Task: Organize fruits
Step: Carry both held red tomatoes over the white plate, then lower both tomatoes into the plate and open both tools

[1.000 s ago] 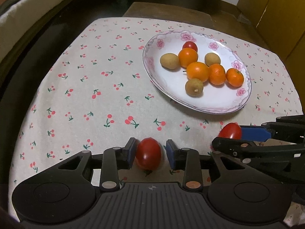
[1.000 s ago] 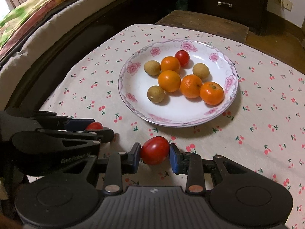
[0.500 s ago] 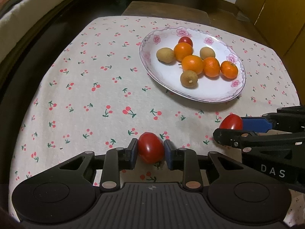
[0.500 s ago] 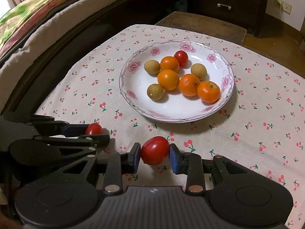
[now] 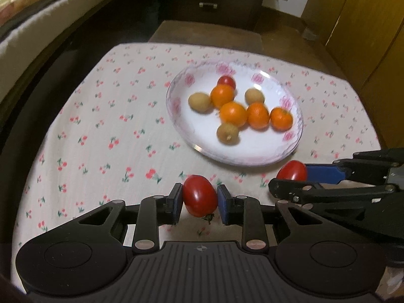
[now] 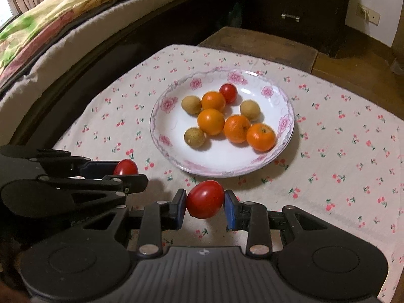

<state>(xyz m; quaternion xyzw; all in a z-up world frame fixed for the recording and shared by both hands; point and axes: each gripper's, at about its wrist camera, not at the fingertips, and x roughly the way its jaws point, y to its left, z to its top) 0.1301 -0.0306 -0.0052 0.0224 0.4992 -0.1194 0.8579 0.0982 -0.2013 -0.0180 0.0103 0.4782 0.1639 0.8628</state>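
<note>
Left gripper: jaws clenched on an oval red tomato, near side of the white floral-rimmed plate; right gripper: jaws clenched on a second red tomato, beside it, above the cherry-print worktop

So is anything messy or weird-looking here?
Nothing stands out. The plate sits flat on the cherry cloth with its fruit inside, nothing spilled. The left gripper and right gripper each hold a whole tomato in their jaws.
</note>
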